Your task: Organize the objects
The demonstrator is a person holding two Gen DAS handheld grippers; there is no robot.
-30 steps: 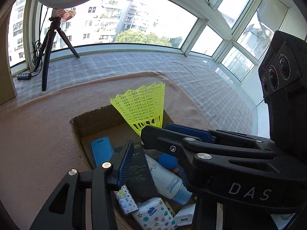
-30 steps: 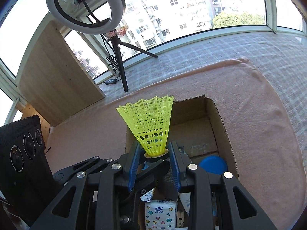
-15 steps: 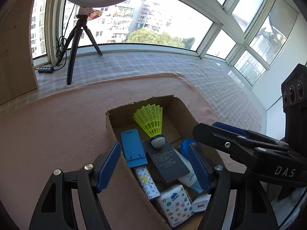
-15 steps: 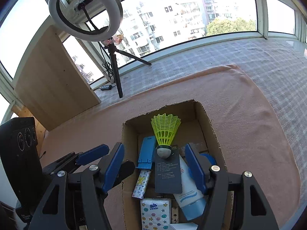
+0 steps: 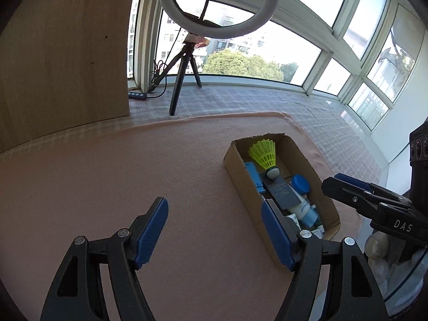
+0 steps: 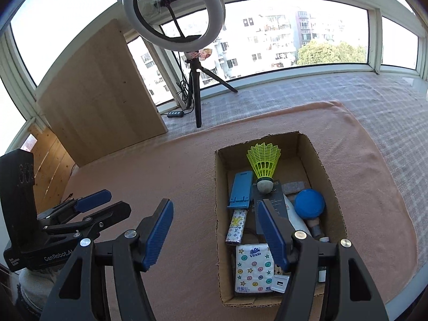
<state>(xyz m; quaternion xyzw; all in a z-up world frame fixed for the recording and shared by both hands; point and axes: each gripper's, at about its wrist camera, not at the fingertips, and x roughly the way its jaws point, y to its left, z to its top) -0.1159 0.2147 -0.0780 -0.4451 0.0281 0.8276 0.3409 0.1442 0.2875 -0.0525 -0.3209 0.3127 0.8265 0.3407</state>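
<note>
An open cardboard box (image 6: 327,179) (image 5: 242,179) stands on the pink cloth. Inside lie a yellow shuttlecock (image 6: 263,161) (image 5: 264,155), a blue phone stand (image 6: 240,188), a dark flat box (image 6: 270,203), a white bottle (image 5: 301,208), a blue round lid (image 6: 309,203) and a patterned tissue pack (image 6: 254,267). My left gripper (image 5: 214,234) is open and empty, left of the box. My right gripper (image 6: 215,231) is open and empty, above the box's left wall.
A ring light on a tripod (image 6: 194,88) (image 5: 184,75) stands behind the cloth. A wooden board (image 6: 99,93) leans at the back left. The pink cloth (image 5: 133,174) spreads left of the box. Windows run along the back.
My right gripper has let go of the shuttlecock, which now lies in the box. Both grippers have opened and pulled back and up from the box.
</note>
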